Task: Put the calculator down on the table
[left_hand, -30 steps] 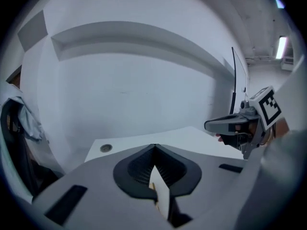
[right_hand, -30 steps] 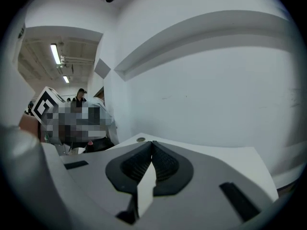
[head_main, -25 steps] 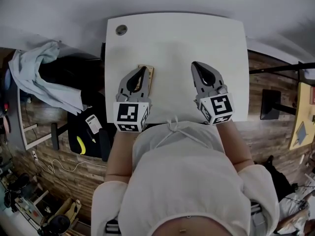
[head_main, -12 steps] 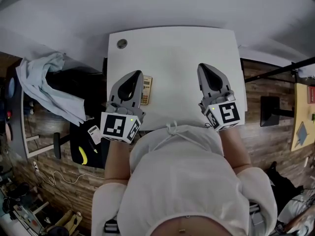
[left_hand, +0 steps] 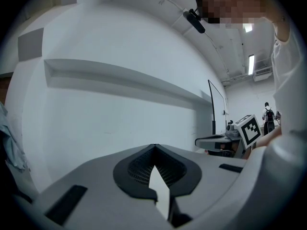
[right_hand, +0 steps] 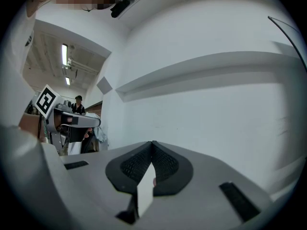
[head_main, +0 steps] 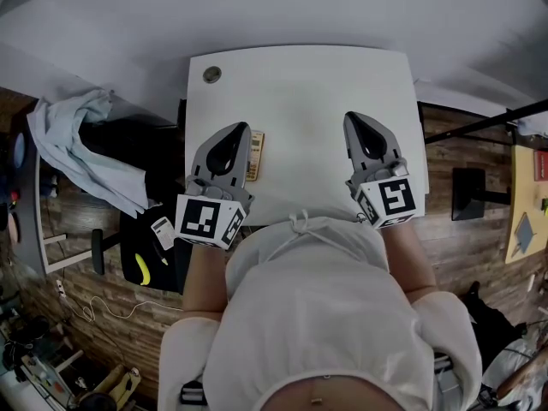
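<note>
Head view: the calculator [head_main: 255, 155] lies flat on the table [head_main: 300, 84] near its left edge, just beside the left gripper [head_main: 242, 128]. The right gripper [head_main: 349, 118] hovers near the right edge.
Left gripper view: jaws together, empty.
Right gripper view: jaws together, holding nothing.

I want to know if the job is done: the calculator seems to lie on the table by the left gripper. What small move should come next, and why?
Probably just draw the left gripper back towards the body. The calculator lies flat on the table; that gripper's jaws are together on nothing, and the right gripper is shut and empty too, so nothing needs releasing.
</note>
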`<action>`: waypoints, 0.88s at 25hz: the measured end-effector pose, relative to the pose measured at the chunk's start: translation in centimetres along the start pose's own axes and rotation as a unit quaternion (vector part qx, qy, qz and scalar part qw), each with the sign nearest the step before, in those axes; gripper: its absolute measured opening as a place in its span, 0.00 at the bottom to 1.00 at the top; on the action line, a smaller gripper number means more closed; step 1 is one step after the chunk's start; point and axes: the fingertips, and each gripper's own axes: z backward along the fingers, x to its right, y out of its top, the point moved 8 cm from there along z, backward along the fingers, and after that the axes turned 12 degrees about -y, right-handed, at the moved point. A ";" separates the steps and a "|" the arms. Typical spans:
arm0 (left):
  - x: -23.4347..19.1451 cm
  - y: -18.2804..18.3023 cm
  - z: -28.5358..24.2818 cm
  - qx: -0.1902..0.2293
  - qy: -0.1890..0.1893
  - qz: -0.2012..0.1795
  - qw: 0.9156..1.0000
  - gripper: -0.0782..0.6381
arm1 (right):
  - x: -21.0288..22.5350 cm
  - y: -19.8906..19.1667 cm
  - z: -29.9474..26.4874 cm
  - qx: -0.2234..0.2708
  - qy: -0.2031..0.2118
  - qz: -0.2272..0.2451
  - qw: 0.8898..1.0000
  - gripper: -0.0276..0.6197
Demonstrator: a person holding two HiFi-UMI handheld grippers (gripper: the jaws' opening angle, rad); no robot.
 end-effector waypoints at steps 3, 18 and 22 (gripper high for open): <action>0.1 0.3 0.0 0.003 0.000 0.008 1.000 0.13 | 0.1 0.0 0.1 0.001 0.007 -0.001 1.000 0.04; -0.4 -0.4 -1.1 -0.002 -0.001 0.015 1.000 0.13 | 0.5 -0.5 -1.1 -0.006 0.004 0.000 1.000 0.04; -0.8 -0.6 -1.1 -0.001 0.001 0.019 1.000 0.13 | 0.5 -0.6 -1.4 -0.006 0.003 -0.005 1.000 0.04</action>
